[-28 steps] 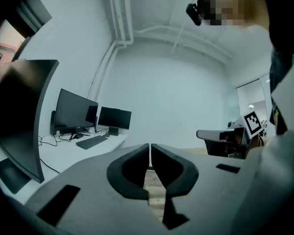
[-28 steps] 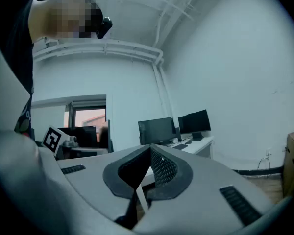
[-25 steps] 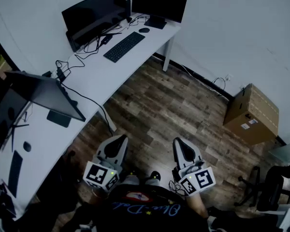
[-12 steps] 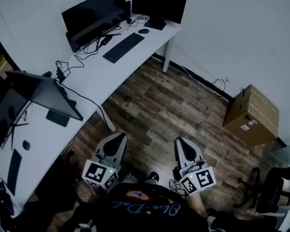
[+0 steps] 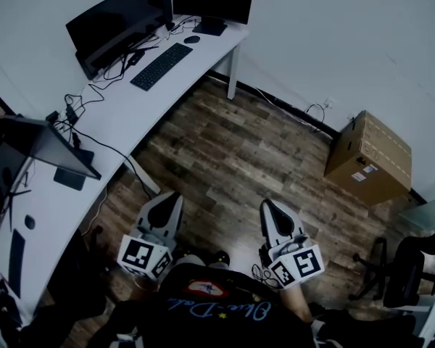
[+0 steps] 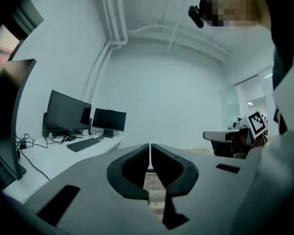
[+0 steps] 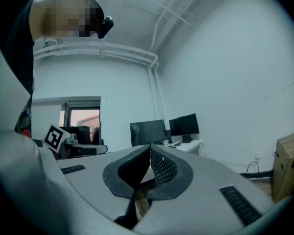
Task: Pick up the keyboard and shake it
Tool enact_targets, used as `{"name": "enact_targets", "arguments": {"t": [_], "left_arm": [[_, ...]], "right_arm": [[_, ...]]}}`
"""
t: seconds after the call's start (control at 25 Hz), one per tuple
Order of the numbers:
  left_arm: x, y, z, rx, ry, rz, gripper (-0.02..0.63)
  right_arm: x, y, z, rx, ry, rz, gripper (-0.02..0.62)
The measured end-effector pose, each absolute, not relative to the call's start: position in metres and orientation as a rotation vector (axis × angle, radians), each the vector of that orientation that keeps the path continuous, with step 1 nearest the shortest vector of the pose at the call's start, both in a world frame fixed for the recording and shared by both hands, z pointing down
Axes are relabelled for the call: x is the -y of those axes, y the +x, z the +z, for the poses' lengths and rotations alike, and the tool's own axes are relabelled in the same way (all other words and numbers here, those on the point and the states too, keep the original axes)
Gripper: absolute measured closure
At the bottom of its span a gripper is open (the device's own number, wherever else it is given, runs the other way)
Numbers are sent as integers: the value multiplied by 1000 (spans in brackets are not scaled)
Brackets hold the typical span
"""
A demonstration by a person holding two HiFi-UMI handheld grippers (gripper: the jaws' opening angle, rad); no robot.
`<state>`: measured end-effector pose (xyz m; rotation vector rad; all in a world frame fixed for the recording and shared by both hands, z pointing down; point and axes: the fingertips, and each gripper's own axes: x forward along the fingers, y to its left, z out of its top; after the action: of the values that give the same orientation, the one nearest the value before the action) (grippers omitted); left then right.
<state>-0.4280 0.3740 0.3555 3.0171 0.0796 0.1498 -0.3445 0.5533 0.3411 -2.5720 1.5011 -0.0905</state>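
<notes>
A black keyboard (image 5: pixel 161 65) lies on the far end of the long white desk (image 5: pixel 130 118), in front of two dark monitors (image 5: pixel 112 26). It also shows far off at the left in the left gripper view as the keyboard (image 6: pixel 83 144). My left gripper (image 5: pixel 169 197) and right gripper (image 5: pixel 267 206) are held close to the person's body over the wooden floor, far from the keyboard. Both are shut with nothing between their jaws, as the left gripper (image 6: pixel 150 146) and right gripper (image 7: pixel 150 148) show in their own views.
A black mouse (image 5: pixel 192 39) lies beside the keyboard. Cables (image 5: pixel 101 93) trail across the desk. Another screen (image 5: pixel 47 147) stands at the near left. A cardboard box (image 5: pixel 368 158) sits on the floor by the right wall, and a chair (image 5: pixel 406 281) is at the far right.
The view has shifted: desk, keyboard and box have slid left and up in the head view. Both grippers stay shut, low by the person's body.
</notes>
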Motion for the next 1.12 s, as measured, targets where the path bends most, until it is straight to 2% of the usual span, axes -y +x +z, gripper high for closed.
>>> {"name": "enact_targets", "arguments": {"t": [0.36, 0.96, 1.12], "left_arm": [[-395, -409, 362, -79, 3021, 171, 595], [-347, -328, 375, -86, 3014, 179, 594], [-321, -302, 385, -85, 3017, 197, 548]], "right_arm": [[-579, -320, 358, -1469, -2571, -123, 594], [-522, -242, 362, -1544, -2591, -107, 592], [-496, -213, 366, -1552, -2604, -132, 571]]}}
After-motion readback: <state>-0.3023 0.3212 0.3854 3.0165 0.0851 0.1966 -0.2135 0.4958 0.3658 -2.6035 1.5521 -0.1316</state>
